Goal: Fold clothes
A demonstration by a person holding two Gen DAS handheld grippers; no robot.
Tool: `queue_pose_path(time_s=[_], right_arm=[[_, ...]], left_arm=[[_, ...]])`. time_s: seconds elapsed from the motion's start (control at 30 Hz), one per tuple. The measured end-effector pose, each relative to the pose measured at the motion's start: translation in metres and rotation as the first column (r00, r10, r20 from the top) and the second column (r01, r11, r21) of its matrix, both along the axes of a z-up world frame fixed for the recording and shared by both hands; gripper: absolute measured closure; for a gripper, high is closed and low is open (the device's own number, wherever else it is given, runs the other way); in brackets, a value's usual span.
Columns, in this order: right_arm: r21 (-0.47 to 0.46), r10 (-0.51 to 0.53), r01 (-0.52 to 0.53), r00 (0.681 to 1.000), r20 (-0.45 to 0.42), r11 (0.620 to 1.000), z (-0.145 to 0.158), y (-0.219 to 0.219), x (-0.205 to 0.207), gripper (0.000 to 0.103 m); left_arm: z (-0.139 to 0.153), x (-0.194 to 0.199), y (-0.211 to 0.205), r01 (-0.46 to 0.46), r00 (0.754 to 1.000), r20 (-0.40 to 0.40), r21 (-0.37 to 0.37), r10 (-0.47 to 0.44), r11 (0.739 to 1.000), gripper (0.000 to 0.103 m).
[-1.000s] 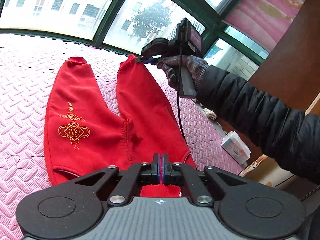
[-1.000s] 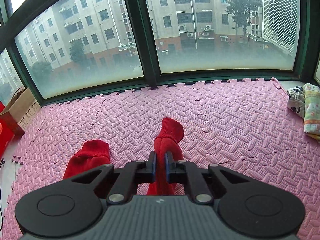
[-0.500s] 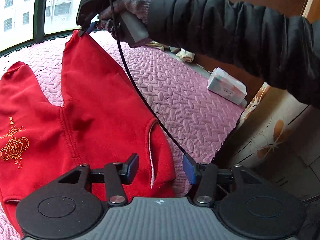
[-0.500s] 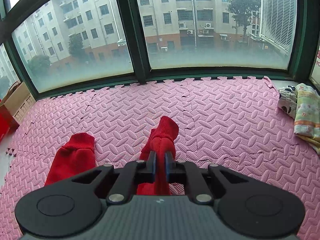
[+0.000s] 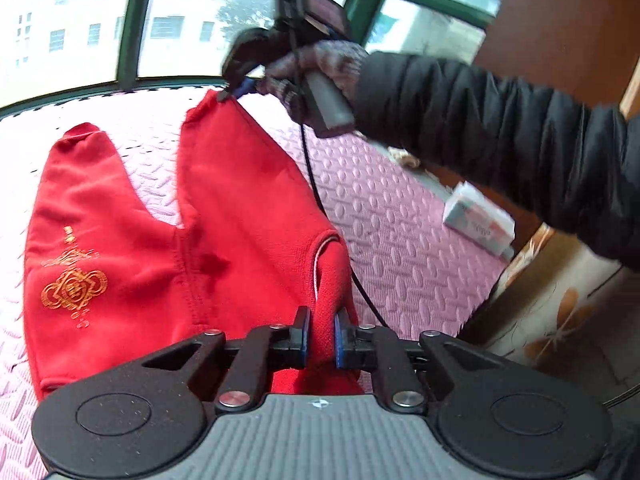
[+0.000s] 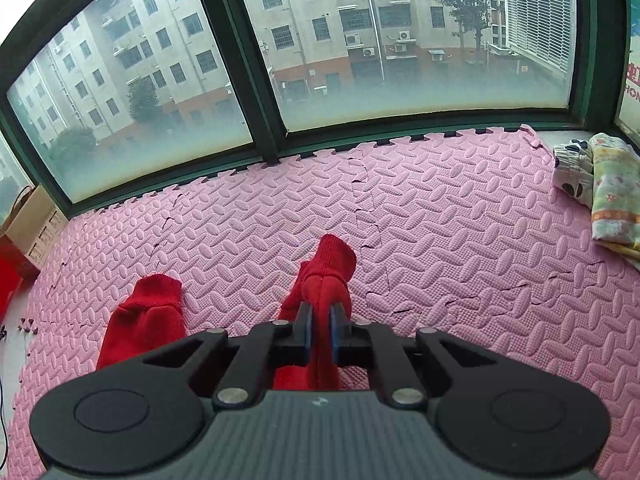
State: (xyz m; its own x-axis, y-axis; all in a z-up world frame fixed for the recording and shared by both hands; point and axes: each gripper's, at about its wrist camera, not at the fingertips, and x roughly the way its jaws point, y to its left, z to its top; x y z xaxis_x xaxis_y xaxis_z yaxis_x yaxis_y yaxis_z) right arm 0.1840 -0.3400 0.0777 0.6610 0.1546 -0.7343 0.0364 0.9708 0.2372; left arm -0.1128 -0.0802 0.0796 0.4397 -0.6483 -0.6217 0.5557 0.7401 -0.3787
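Red trousers (image 5: 224,240) with a gold emblem (image 5: 74,286) lie on the pink foam mat (image 5: 392,240). My left gripper (image 5: 320,338) is shut on the waistband's right corner, which bunches up between the pads. My right gripper (image 5: 230,94) shows at the top of the left wrist view, shut on the cuff of the right leg. In the right wrist view my right gripper (image 6: 320,334) pinches that red leg cuff (image 6: 330,266); the other leg cuff (image 6: 154,294) lies flat to the left.
Green-framed windows (image 6: 264,120) border the mat's far edge. Folded patterned clothes (image 6: 600,196) lie at the mat's right end. A small white box (image 5: 478,220) lies past the mat's right edge. A cardboard box (image 6: 32,224) stands at the left. A black cable (image 5: 320,208) hangs from the right gripper.
My left gripper opened half a second ago beside the waistband corner and has now shut on it. My right gripper has kept hold of the leg cuff.
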Motion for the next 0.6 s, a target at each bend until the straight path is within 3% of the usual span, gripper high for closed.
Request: queue_pose_path(time_s=[0.1,0.23,0.6], right_arm=[[0.032,0.000,0.000,1.000,0.008,0.999,0.007,0.014,0.005,0.095],[0.049,0.033,-0.033,0.999,0.019,0.998,0.012,0.046,0.009,0.095],[0.054,0.142,-0.143,0.990,0.015,0.988,0.005,0.150,0.021,0.095]], left_arm=[[0.004,-0.002,0.042,-0.111,0.993,-0.051,-0.117,0.106,0.987,0.091],[0.000,-0.007,0.081,-0.220,0.973,-0.116,-0.225,0.198,0.949,0.092],[-0.015,-0.026,0.138,-0.363,0.930,-0.207,-0.383,0.304,0.849,0.092]])
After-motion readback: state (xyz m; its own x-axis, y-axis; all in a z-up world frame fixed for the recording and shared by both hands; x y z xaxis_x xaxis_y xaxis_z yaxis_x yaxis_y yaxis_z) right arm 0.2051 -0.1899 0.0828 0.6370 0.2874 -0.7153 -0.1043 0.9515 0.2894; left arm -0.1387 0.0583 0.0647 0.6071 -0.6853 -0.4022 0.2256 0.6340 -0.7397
